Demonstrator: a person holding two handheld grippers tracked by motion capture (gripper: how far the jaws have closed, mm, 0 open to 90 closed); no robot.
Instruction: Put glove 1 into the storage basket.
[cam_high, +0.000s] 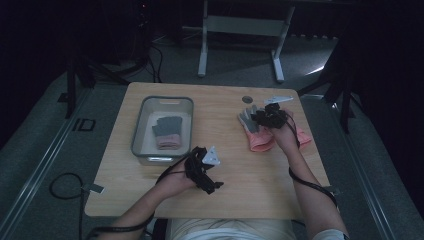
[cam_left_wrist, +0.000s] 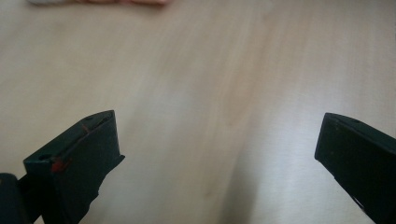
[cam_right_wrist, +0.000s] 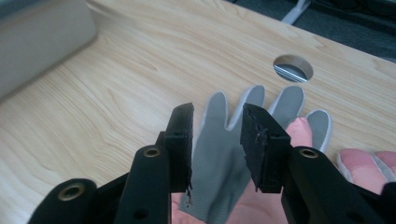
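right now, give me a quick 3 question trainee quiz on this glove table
1. True or false: the grey bin already holds a glove.
2. Which gripper is over the grey and pink glove lying on the table? A) left gripper B) right gripper C) neither
3. In a few words, what lies between the left gripper jaws?

Key:
1. True: a grey glove with a pink cuff lies in it.
2. B: the right gripper has its jaws either side of that glove's palm, not pressing it; the left one is near the table's front edge.
3. Nothing but bare wood; the jaws stand wide apart.
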